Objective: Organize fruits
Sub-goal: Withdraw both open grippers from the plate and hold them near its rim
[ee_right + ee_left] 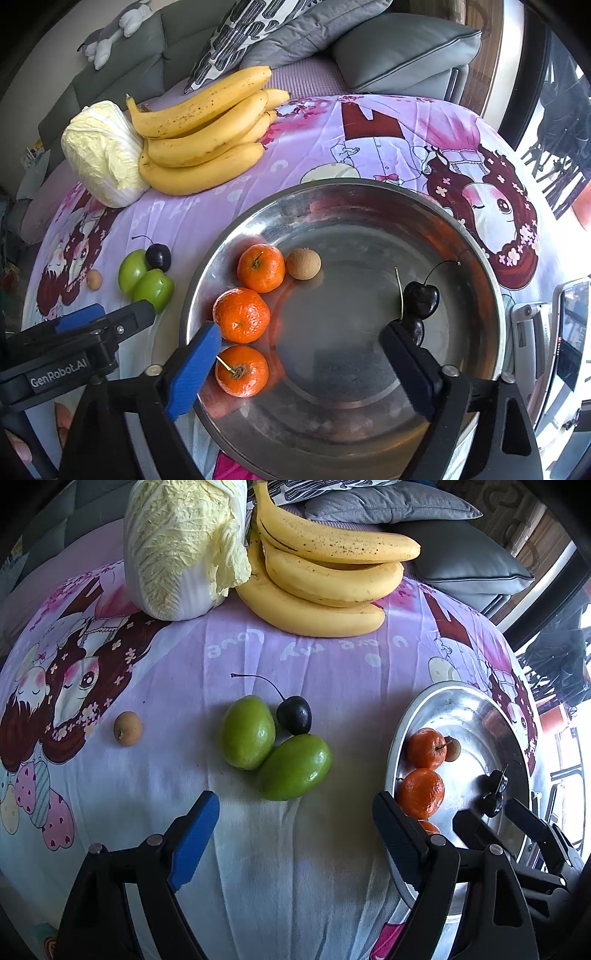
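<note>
A steel bowl (369,206) holds three tangerines (242,314), a longan (303,263) and two dark cherries (421,297). My right gripper (301,345) hovers open and empty over the bowl. On the cloth lie two green fruits (293,766), a dark cherry (294,714) and a longan (127,728). My left gripper (295,814) is open and empty just in front of the green fruits. The bowl (454,705) sits to its right. The left gripper also shows in the right wrist view (110,315).
A banana bunch (325,576) and a napa cabbage (181,546) lie at the far side of the cartoon-print cloth (332,657). Grey cushions (399,48) and a sofa stand behind. A phone-like device (572,332) is at the bowl's right.
</note>
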`<action>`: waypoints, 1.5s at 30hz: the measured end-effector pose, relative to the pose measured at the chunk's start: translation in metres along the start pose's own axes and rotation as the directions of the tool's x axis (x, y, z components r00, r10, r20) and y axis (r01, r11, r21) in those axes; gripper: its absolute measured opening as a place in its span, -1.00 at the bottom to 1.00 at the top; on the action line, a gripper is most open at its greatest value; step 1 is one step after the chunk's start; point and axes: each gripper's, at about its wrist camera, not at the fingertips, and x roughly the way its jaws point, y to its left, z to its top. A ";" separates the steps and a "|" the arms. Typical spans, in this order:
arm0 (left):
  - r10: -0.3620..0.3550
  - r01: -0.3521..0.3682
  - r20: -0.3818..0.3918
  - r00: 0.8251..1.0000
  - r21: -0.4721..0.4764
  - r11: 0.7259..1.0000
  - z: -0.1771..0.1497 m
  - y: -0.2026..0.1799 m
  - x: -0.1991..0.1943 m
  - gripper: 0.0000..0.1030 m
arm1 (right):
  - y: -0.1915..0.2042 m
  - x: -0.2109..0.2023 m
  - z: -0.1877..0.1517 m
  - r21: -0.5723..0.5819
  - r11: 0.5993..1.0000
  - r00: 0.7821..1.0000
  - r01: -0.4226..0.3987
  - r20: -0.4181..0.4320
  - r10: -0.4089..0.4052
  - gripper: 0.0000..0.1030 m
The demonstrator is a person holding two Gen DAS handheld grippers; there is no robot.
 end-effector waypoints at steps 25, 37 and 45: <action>0.011 -0.011 0.006 1.000 -0.015 1.000 0.000 0.005 0.000 0.85 | -0.001 0.000 0.000 0.014 1.000 1.000 0.002 0.009 -0.002 1.00; 0.025 -0.024 0.013 1.000 -0.015 1.000 -0.001 0.009 0.000 0.85 | 0.002 0.003 -0.001 0.009 1.000 1.000 0.009 0.005 -0.009 1.00; 0.038 -0.038 0.017 0.999 -0.025 0.999 -0.002 0.018 0.001 0.85 | 0.012 0.006 0.001 -0.010 1.000 1.000 0.025 0.008 -0.025 1.00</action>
